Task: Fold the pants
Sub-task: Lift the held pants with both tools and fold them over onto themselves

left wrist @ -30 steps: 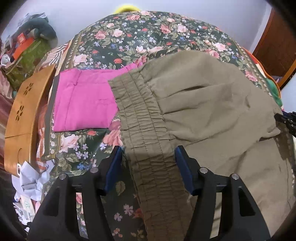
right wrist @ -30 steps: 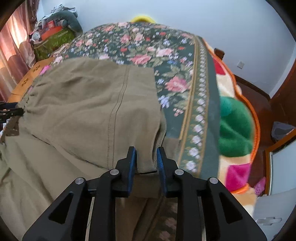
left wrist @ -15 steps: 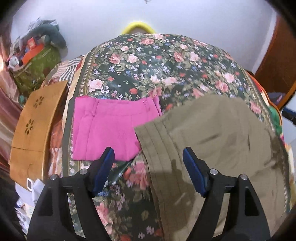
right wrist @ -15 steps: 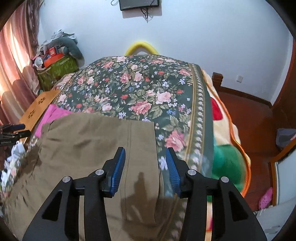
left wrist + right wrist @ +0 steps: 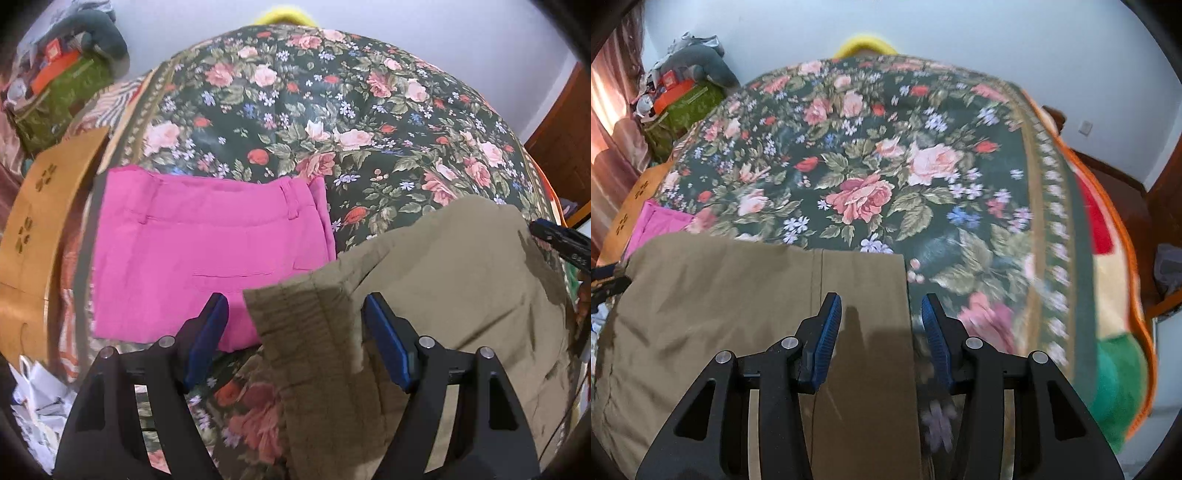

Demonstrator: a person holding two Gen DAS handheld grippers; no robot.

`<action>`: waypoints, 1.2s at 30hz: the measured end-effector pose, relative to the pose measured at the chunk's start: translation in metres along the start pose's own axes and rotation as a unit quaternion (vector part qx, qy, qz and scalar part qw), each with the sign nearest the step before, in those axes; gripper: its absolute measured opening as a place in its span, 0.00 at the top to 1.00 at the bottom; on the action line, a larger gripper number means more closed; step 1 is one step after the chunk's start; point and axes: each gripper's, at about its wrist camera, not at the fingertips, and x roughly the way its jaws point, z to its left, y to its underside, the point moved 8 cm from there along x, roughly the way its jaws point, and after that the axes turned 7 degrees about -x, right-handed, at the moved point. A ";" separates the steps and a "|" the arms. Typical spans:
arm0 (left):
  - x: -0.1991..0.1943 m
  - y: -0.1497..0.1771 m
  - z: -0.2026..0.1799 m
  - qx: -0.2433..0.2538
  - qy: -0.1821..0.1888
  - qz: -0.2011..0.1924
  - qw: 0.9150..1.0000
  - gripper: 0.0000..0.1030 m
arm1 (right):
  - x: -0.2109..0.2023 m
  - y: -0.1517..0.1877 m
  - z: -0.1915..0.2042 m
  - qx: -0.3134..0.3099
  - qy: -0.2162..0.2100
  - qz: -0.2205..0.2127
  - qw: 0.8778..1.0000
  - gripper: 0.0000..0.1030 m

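Since a second ago both your grippers let go and pulled back; the right gripper [image 5: 881, 325] was pinched on the pants [image 5: 746, 295] edge, now its jaws stand apart with nothing between them; the left gripper [image 5: 295, 334] is spread wide too, hovering over the waistband [image 5: 306, 321], not clamping it. The pants lie folded over on the bed [image 5: 871, 155], flat olive slab, waistband end at your left, straight seamed edge at your right; the pink pants [image 5: 207, 254] sit just beside, already folded, the olive corner overlapping their near edge slightly. Progress, as I judge it: one fold laid down and released; fabric reaches below the frame, so full length hidden; likely one more fold left to get a compact stack like the pink one; some wrinkles near the right side want smoothing.
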 end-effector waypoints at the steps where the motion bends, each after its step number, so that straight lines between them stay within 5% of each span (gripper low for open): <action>1: 0.002 0.000 -0.001 -0.002 0.005 0.001 1.000 0.26 | 0.008 -0.002 -0.001 0.007 -0.006 0.009 1.000 0.60; 8: 0.009 -0.001 -0.011 0.020 0.021 -0.005 1.000 0.34 | 0.038 -0.005 0.000 0.044 -0.014 0.022 0.999 0.60; 12: 0.008 0.000 -0.010 0.011 0.014 -0.016 1.000 0.42 | 0.038 -0.003 0.010 0.008 0.016 0.023 1.000 0.87; 15: 0.003 -0.003 -0.009 -0.003 0.010 -0.023 1.000 0.49 | 0.030 -0.003 0.006 0.014 0.018 0.012 1.000 0.88; 28: -0.096 -0.030 -0.029 0.031 -0.014 -0.119 0.992 0.55 | -0.130 -0.064 -0.006 0.021 0.037 -0.161 0.986 0.89; 36: -0.152 -0.013 -0.041 0.052 0.003 -0.150 0.987 0.55 | -0.200 -0.037 0.006 0.009 0.034 -0.202 0.979 0.89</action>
